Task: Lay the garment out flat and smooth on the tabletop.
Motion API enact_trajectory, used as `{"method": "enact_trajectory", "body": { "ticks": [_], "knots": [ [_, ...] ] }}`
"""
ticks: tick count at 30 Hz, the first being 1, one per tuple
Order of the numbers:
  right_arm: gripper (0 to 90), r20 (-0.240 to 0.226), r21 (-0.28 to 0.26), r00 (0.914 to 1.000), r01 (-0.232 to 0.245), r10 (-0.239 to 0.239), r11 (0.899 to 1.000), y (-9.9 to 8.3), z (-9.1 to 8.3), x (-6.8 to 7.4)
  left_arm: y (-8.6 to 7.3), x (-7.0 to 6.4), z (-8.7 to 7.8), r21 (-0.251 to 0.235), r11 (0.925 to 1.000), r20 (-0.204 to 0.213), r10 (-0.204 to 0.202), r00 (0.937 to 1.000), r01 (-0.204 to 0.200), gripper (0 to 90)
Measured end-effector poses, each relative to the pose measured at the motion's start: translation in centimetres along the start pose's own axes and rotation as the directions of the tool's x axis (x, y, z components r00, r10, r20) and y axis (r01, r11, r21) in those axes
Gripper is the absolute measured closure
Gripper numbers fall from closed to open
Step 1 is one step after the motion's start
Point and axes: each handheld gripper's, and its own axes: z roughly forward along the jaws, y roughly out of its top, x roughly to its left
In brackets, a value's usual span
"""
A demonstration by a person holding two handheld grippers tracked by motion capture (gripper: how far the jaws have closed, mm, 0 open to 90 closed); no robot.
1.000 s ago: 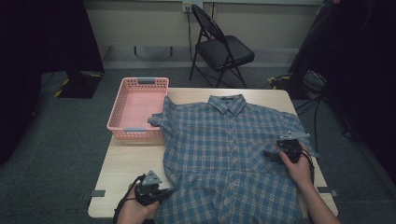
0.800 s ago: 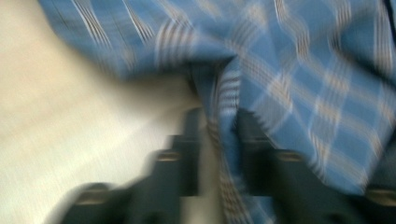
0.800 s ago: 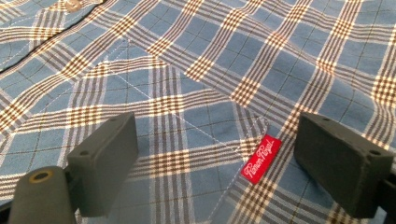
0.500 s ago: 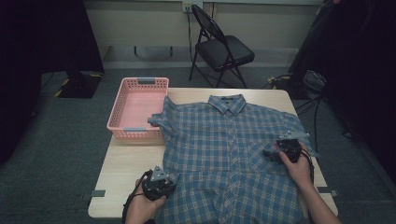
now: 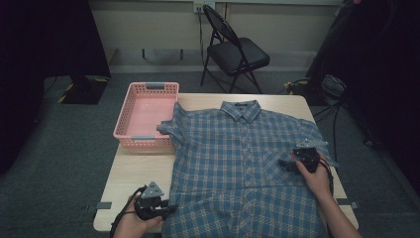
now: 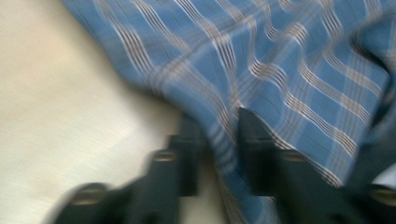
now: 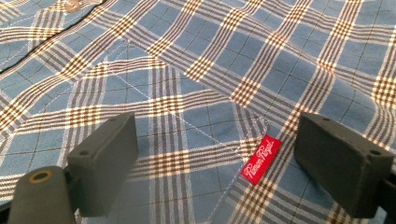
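A blue checked shirt [image 5: 242, 168] lies flat and face up on the table [image 5: 133, 173], with its collar at the far side. It looks buttoned and spread out, and no part is folded over, so I think the folding has only just begun. Almost all of the work is left.

The left gripper [image 5: 166, 209] is at the near left edge of the shirt. In the left gripper view its jaws stand close together with a ridge of the cloth [image 6: 219, 135] pinched between them (that picture is blurry, but the cloth between the jaws is plain to see). So the first grab seems done on that side.

The right gripper [image 5: 283, 163] is over the chest pocket [image 7: 196, 154] on the right side of the shirt. Its jaws are wide apart and hold nothing. It sits just above the cloth, so it has yet to take a hold.

One sleeve [image 5: 168, 128] hangs over the rim of a pink basket [image 5: 129, 135] just left of the shirt. The basket looks like the place for the shirt when it is folded, but that is my guess.

A small red tag [image 7: 261, 159] is sewn on the pocket's edge. It has white curly writing, too small for me to read for sure.
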Motion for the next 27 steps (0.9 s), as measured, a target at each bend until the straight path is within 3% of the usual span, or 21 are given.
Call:
{"method": "enact_trajectory", "body": {
  "ticks": [2,4,6,8,10,12,13,15,16,18,20,22,26,27],
  "knots": [
    [12.6,0.0,0.0,1.0,0.0,0.0,1.0,0.0,0.0,0.0,1.0,0.5,-0.1,-0.062,0.998,-0.043,-0.011,0.999,0.008,51.3],
    [12.6,0.0,0.001,1.0,0.0,0.0,1.0,0.0,0.0,0.0,2.2,0.7,0.6,-0.109,0.994,-0.092,0.001,0.9958,-0.011,40.7],
    [12.6,0.0,0.0,1.0,0.0,0.0,1.0,0.0,0.0,0.0,3.3,0.7,2.0,-0.124,0.9913,-0.108,0.032,0.9937,-0.045,34.8],
    [12.6,-0.001,0.0,1.0,0.0,0.0,1.0,0.0,0.0,0.0,4.1,0.4,3.9,-0.086,0.993,-0.111,0.071,0.9912,-0.081,31.6],
    [12.7,-0.005,0.0,1.0,-0.001,0.001,1.0,0.0,0.0,-0.1,4.5,0.3,5.5,-0.043,0.9919,-0.14,0.112,0.9838,-0.12,30.0],
    [12.8,0.008,-0.015,1.0,-0.002,0.002,1.0,-0.2,-0.4,-0.1,4.6,0.5,6.4,-0.026,0.9907,-0.171,0.127,0.9771,-0.133,29.2],
    [12.7,0.003,-0.03,0.9997,-0.025,0.025,0.999,-0.3,-0.9,0.0,4.6,0.6,6.5,-0.021,0.9907,-0.183,0.128,0.9747,-0.134,28.3],
    [10.3,-0.058,-0.067,0.9959,-0.073,0.069,0.995,-0.8,-2.2,0.1,4.5,1.1,6.1,-0.039,0.9918,-0.229,0.11,0.9672,-0.122,28.1],
    [10.3,-0.059,-0.07,0.9953,-0.081,0.077,0.994,-1.1,-2.9,0.1,4.3,1.3,5.8,-0.053,0.9921,-0.256,0.097,0.9618,-0.114,28.3],
    [10.6,-0.024,-0.052,0.9959,-0.088,0.087,0.995,-1.8,-4.2,0.2,4.0,1.9,5.3,-0.079,0.9941,-0.271,0.051,0.9614,-0.075,36.8],
    [13.2,0.009,-0.034,0.9963,-0.085,0.086,0.996,-2.6,-5.2,0.3,3.6,2.5,5.3,-0.085,0.9953,-0.29,0.019,0.957,-0.046,37.8],
    [18.2,0.061,-0.011,0.9952,-0.077,0.077,0.997,-3.3,-6.0,0.5,3.4,2.7,5.6,-0.065,0.9969,-0.306,0.023,0.9519,-0.045,37.8],
    [29.2,0.124,-0.015,0.9891,-0.078,0.079,0.997,-4.2,-6.8,0.6,3.4,2.7,6.1,-0.048,0.9983,-0.291,0.018,0.9564,-0.034,39.5],
    [38.9,0.122,-0.011,0.9886,-0.087,0.088,0.996,-4.4,-7.0,0.6,3.5,2.7,6.1,-0.051,0.9983,-0.276,0.015,0.9611,-0.03,44.5]
  ]
}}
